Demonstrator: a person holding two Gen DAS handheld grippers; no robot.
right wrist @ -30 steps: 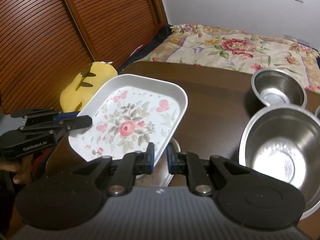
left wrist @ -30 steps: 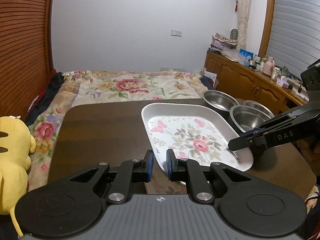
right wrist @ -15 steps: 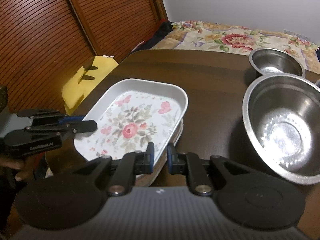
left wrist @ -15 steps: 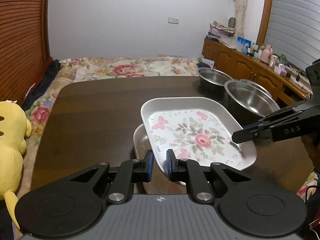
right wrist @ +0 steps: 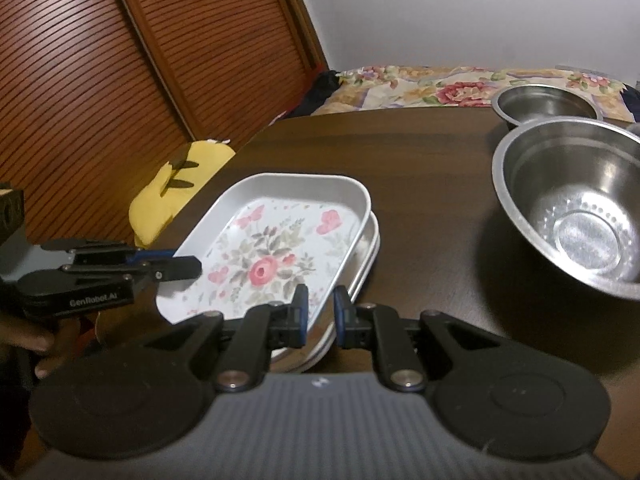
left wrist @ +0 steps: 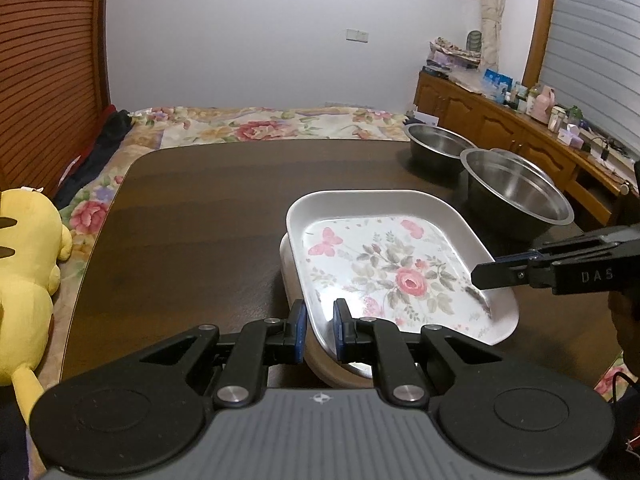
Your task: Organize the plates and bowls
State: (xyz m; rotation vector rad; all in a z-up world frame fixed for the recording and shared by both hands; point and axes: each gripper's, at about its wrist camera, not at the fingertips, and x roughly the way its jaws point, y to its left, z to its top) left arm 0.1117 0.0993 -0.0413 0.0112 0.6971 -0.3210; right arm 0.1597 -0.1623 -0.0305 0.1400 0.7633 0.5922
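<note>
Both grippers are pinching the floral plate [left wrist: 392, 264]: left gripper [left wrist: 320, 330] on one rim, right gripper [right wrist: 320, 312] on the opposite, plate sitting on a second plate [right wrist: 370, 256] on table [left wrist: 192, 208], near steel bowl [right wrist: 576, 208].

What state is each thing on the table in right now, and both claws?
Floral plate: held at two edges, sitting on the plate beneath.
Lower plate: flat on the table, under the floral plate.
Big steel bowl: upright, empty.
Small steel bowl: upright, empty.
Left claw: shut on the floral plate's rim.
Right claw: shut on the floral plate's rim.
</note>
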